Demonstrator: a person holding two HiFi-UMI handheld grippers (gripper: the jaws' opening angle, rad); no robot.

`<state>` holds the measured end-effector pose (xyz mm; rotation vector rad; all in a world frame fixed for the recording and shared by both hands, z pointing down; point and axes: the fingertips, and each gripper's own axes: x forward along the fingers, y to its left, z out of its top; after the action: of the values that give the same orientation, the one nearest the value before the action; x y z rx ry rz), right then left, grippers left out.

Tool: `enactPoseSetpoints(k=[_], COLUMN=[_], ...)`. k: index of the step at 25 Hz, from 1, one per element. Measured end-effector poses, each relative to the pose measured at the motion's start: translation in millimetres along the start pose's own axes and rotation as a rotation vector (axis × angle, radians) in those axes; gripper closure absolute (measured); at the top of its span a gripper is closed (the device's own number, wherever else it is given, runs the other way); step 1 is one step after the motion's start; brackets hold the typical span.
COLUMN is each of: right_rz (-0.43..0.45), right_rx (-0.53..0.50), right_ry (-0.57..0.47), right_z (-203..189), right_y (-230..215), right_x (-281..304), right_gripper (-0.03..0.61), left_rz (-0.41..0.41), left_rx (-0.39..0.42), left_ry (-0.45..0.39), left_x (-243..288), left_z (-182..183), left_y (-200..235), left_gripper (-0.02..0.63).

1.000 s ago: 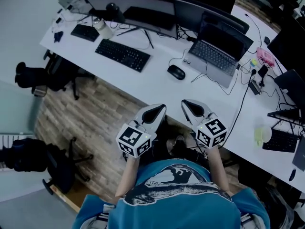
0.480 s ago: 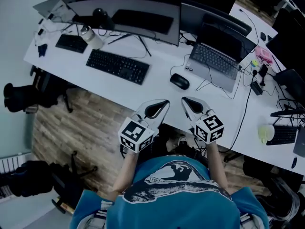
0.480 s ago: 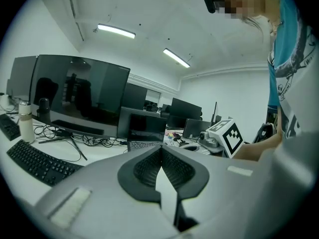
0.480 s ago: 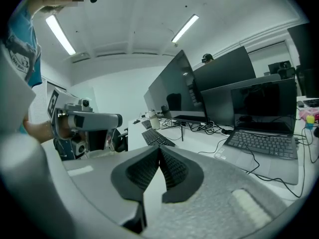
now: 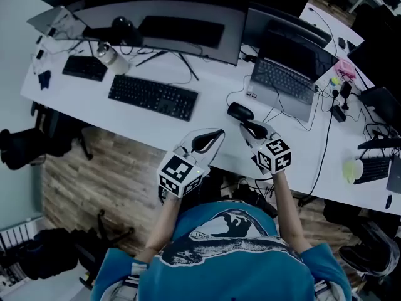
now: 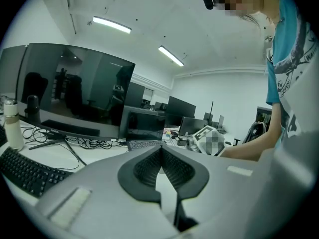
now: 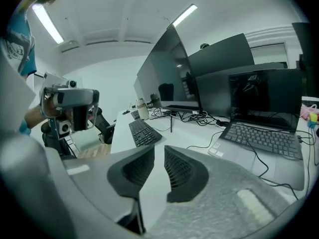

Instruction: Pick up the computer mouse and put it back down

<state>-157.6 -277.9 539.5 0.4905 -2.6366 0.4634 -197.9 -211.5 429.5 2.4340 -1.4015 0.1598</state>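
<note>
Desk (image 5: 210, 108) | left gripper (image 6: 160, 148) closed, empty | right gripper (image 7: 158, 152) jaws just opening slightly, empty

Smooth matt white counter (image 5: 207, 115); glossy black plastic oval computer mouse (image 5: 240, 111); grainy brown wood-plank floor (image 5: 106, 174); ribbed matt black pads (image 6: 147, 167) in left gripper's (image 6: 160, 149) smooth grey plastic shell; glossy dark monitor screen (image 6: 75, 93).

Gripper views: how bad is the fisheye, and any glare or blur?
Left gripper view: black circular vignette, heavy barrel bend, ceiling light strips bright, monitor mirrors the room. Right gripper view: same vignette, right gripper soft up close. Head view: dim, bluish, computer mouse sharp.
</note>
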Motion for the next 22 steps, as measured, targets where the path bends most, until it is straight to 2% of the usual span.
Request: enactPoseSetpoints(k=[8, 14, 19, 22], right_rz=[-0.029, -0.024, -0.012, 0.023], right_rx=[-0.203, -0.368, -0.396, -0.348], right_ry=[0.266, 0.402, 0.497, 0.510], right_z=[-43, -65, -77, -83], right_y=[-42, -63, -76, -79], right_x=[57, 84, 102, 107], right_gripper=[0.372, 0.279, 0.264, 0.262], left_rz=[-0.052, -0.049, -0.037, -0.037], left_rx=[0.008, 0.002, -0.001, -0.005], left_ry=[0.012, 0.037, 0.049, 0.050], left_x=[-1, -9, -16, -19], left_z=[0, -8, -11, -13], left_y=[12, 22, 34, 39], left_gripper=[0.601, 0.601, 0.601, 0.601])
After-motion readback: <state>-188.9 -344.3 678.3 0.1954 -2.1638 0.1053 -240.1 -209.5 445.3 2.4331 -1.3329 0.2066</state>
